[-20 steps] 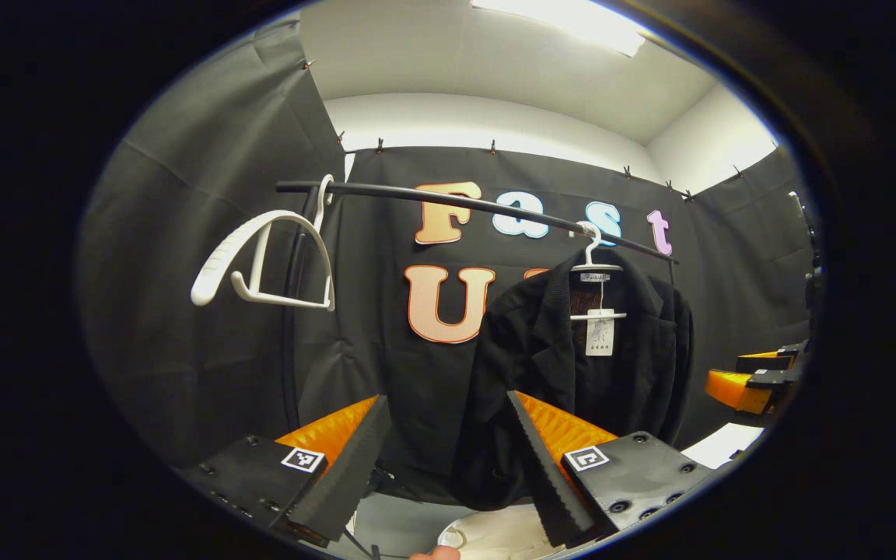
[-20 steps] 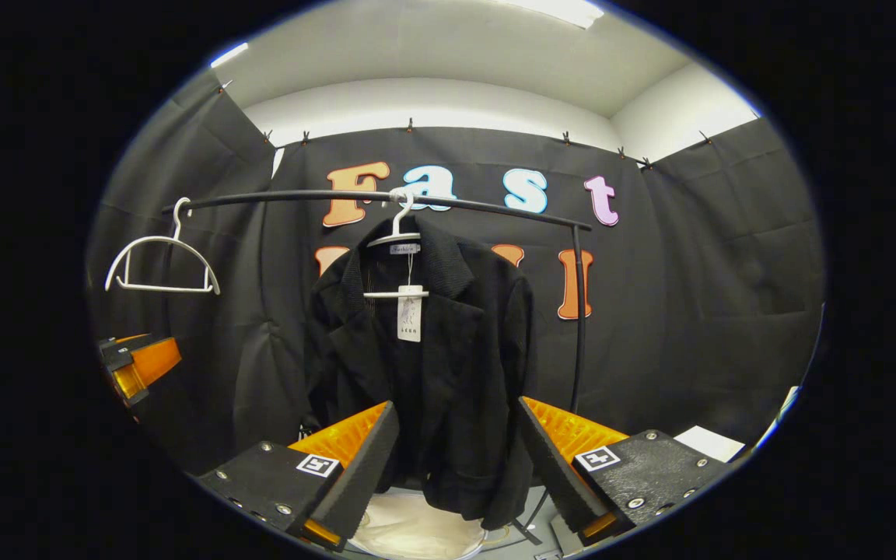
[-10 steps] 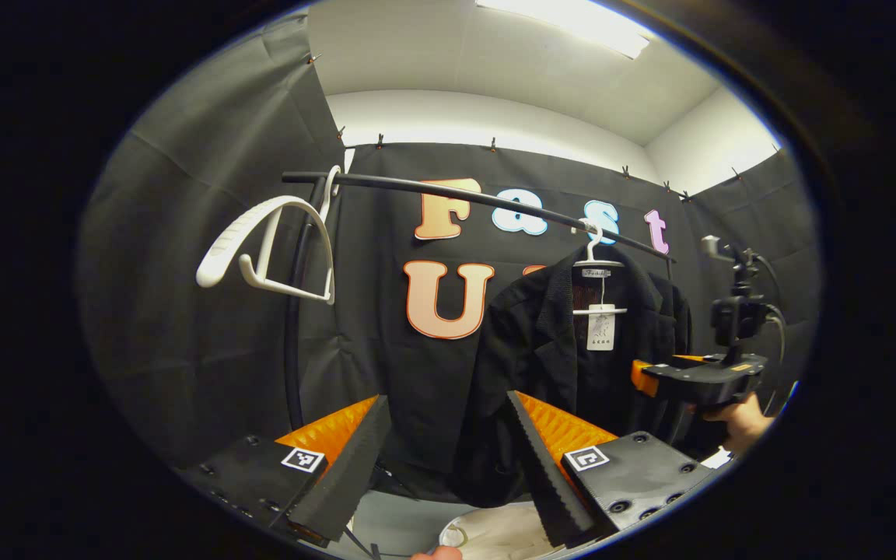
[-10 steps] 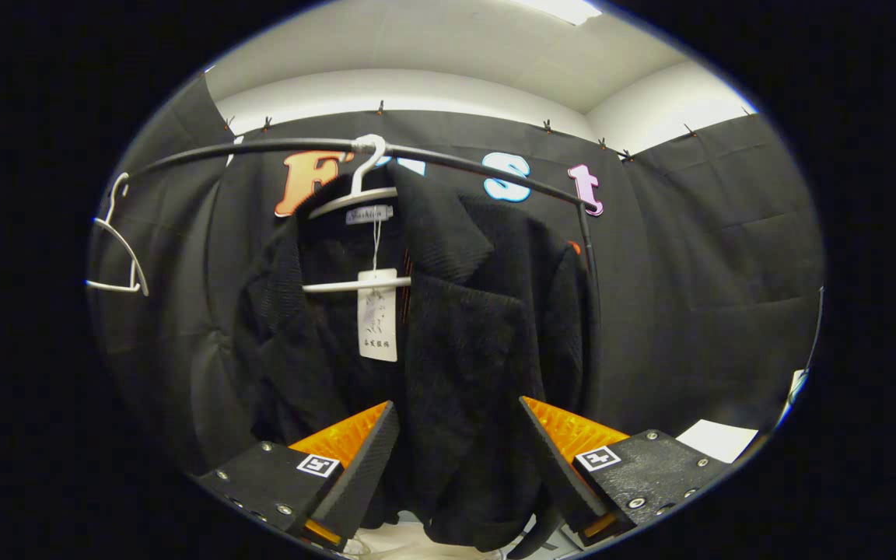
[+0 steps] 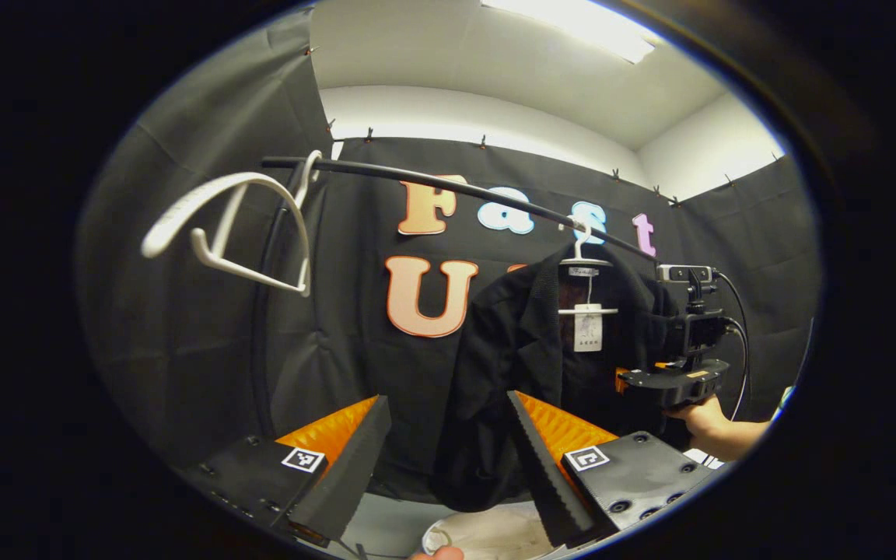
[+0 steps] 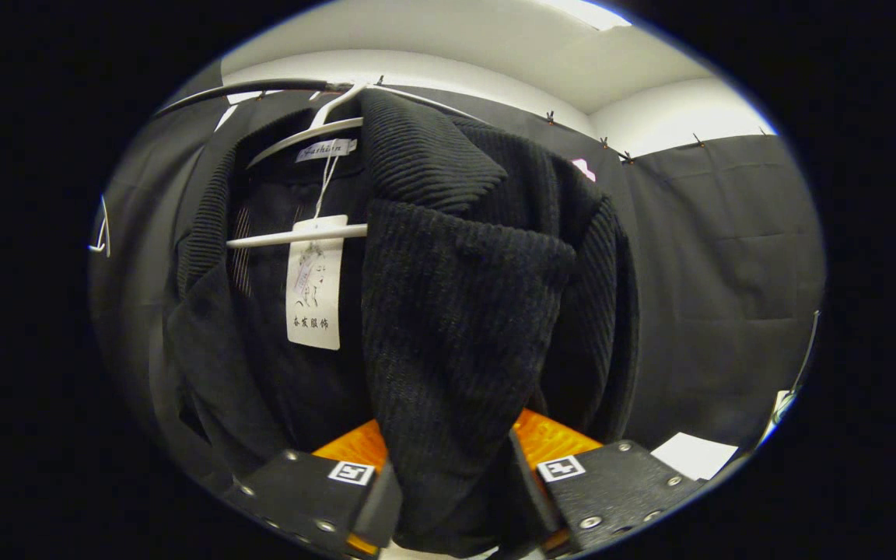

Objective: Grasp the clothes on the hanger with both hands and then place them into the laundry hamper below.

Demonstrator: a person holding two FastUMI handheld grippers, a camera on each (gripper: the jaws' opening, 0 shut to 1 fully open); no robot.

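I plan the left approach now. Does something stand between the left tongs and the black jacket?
Nothing visible does. The left tongs are open and point at the black jacket, with only open space between. The empty white hanger hangs off to the side on the rail, outside the path.

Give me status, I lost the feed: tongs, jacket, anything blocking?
Right tongs closed on the black jacket front panel. Left tongs open, short of it. Jacket on its white hanger on the rail. Nothing blocking.
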